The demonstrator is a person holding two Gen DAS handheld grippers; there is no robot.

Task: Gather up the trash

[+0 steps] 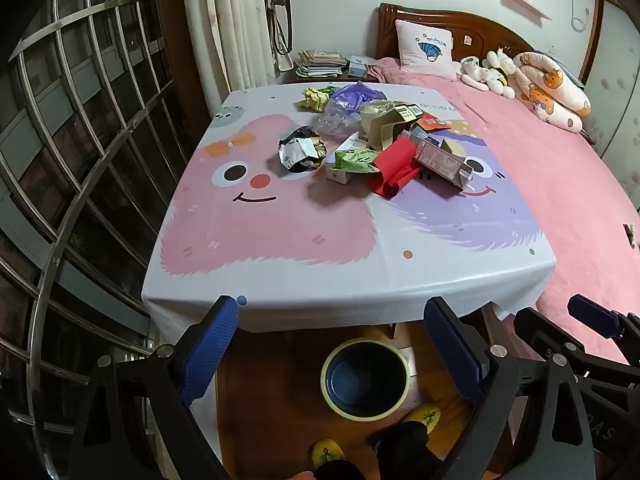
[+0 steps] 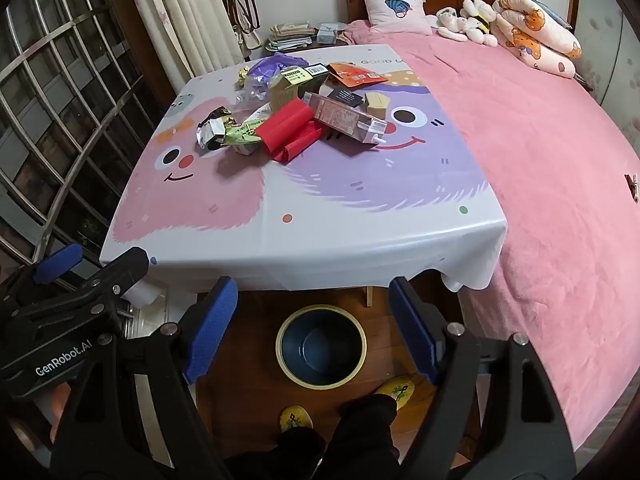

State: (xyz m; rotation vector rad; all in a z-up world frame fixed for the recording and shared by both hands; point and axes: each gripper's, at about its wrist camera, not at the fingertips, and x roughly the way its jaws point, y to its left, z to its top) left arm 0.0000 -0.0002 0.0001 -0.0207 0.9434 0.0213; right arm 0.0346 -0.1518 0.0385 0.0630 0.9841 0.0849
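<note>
Both tools [image 1: 332,312] [image 2: 312,292] gape above the bin [image 1: 365,378]

A: Surface ahead of the left gripper [image 1: 332,312]?
B: Glossy, smooth plastic tablecloth [image 1: 280,280] (creased at its hem). Beyond lies crinkled foil wrapper [image 1: 301,154] and red sheet [image 1: 394,170], shiny.
A: Below the jaws?
B: Polished wood floor [image 1: 272,364]; smooth-walled bin [image 1: 365,378].

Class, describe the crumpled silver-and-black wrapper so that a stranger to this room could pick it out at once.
Start at the table with the cartoon-monster cloth beside the pink bed. Find the trash pile on its far half, then go to the pile's window-side edge, above the pink monster's eyes. The crumpled silver-and-black wrapper lies there, the only shiny metallic piece, next to a green packet.
</note>
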